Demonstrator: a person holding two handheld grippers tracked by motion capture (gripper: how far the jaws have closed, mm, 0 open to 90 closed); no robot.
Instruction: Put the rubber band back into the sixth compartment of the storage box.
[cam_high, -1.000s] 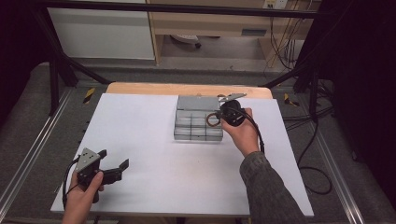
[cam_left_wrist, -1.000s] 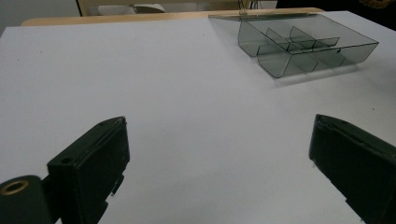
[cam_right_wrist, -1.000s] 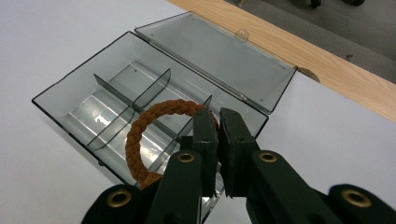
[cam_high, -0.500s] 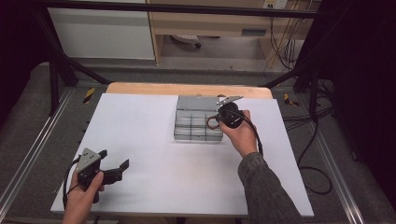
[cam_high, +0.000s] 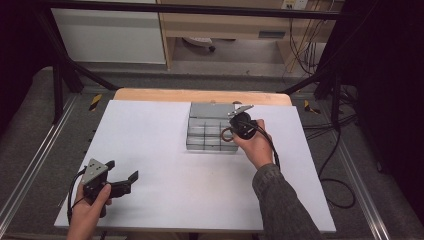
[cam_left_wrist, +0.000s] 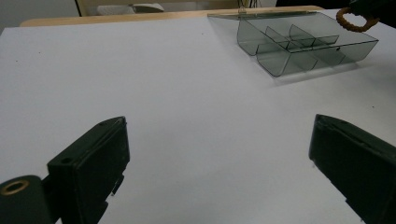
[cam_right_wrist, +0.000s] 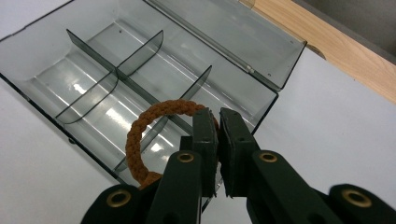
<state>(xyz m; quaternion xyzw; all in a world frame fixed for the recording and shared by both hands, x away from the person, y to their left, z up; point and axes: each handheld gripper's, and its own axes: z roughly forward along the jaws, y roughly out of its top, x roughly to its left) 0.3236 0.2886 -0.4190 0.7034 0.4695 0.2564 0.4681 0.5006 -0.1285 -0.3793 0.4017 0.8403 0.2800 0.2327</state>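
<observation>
A white sheet (cam_high: 165, 150) covers the wooden table, with grey floor, metal rails and a dark curtain around it. Near the far edge sits a smoke-grey clear plastic organiser box (cam_high: 202, 131), lid folded open behind it, its dividers forming small empty compartments.

The right gripper (cam_right_wrist: 217, 122) is clenched on a brown braided cord ring (cam_right_wrist: 140, 133), pinching one side so the loop hangs out to the left of the jaws. In the high view the ring (cam_high: 227, 133) hangs over the box's right-hand compartments, apart from the floor of the tray as far as can be told.

Compared with a second ago, the right hand (cam_high: 255, 147) has shifted only slightly, staying over the same end of the box, and the grip has not loosened. That reads as the final lining-up before the drop: the ring is over a cell but not yet let go.

The left gripper (cam_high: 116, 184) has stayed at the near left of the sheet, jaws spread wide with nothing between them, well apart from the box.
</observation>
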